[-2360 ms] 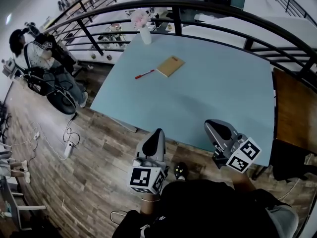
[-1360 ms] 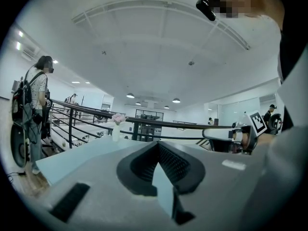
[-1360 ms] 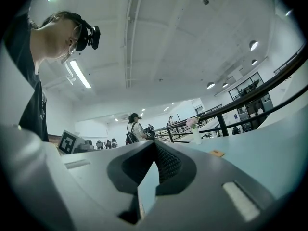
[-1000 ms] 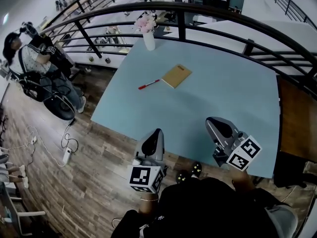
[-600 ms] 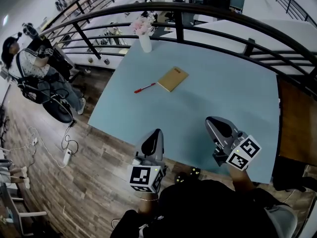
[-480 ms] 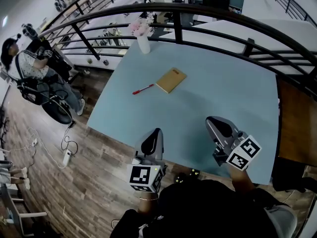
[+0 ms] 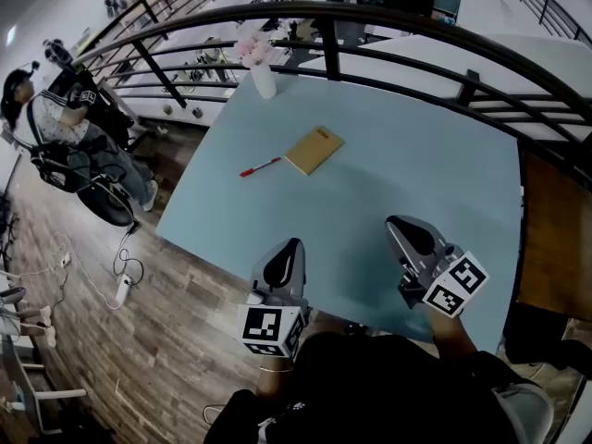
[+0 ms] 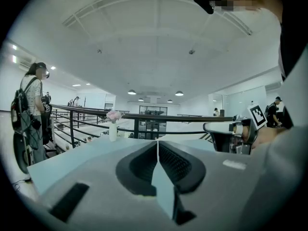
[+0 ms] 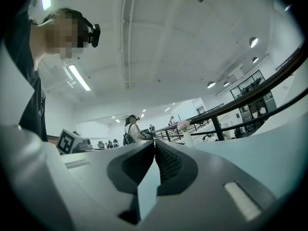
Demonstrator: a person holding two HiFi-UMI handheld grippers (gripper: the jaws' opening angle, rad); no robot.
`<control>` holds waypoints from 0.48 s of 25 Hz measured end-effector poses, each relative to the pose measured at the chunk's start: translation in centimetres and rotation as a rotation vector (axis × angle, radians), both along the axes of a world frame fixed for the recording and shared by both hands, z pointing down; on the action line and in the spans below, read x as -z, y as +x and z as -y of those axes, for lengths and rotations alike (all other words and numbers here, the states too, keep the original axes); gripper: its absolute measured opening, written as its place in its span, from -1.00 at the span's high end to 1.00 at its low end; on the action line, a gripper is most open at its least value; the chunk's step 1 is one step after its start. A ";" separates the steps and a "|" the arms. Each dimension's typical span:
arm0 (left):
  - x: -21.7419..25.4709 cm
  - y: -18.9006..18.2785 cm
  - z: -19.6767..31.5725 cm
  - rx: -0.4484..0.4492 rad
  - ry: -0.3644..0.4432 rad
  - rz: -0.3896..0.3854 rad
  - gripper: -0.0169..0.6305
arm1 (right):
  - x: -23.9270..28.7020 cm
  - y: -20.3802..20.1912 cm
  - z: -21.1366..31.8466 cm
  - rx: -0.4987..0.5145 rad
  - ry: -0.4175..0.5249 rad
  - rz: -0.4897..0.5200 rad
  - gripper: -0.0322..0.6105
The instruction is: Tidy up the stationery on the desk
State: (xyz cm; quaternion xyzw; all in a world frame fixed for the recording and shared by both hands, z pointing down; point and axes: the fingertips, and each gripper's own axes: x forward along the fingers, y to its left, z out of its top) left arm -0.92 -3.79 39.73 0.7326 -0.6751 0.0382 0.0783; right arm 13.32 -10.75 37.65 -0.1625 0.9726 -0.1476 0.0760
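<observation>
Holding left gripper (image 7: 292, 246) and right gripper (image 7: 400, 224) over the near edge of the desk (image 7: 416, 155), both pairs of jaws pressed together on nothing. Facing red pen (image 7: 260, 166) and tan notebook (image 7: 314, 150) well ahead, toward the far left. Reading the pen's long axis as slanting crosswise, one end just beside the notebook. Judging the left gripper nearer. Finding no readable writing, only square markers (image 7: 265, 331).

one pen (image 7: 260, 166), one notebook (image 7: 314, 149), one vase (image 7: 264, 80)

Pale blue table (image 7: 416, 174), red pen (image 7: 260, 166) beside tan notebook (image 7: 314, 149), white flower vase (image 7: 264, 80) at far corner
</observation>
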 end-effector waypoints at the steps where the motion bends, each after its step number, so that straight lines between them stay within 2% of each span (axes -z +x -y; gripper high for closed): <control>1: -0.4 0.1 0.2 0.003 -0.007 -0.005 0.91 | -0.3 0.1 0.3 0.001 -0.004 -0.004 0.89; 8: -1.2 -0.6 1.8 -0.004 -0.025 -0.012 0.92 | -1.1 -0.5 1.7 -0.006 -0.013 -0.030 0.89; 12: -1.3 -2.5 3.9 -0.020 -0.035 -0.006 0.89 | -0.5 -2.2 4.1 -0.026 0.014 -0.039 0.89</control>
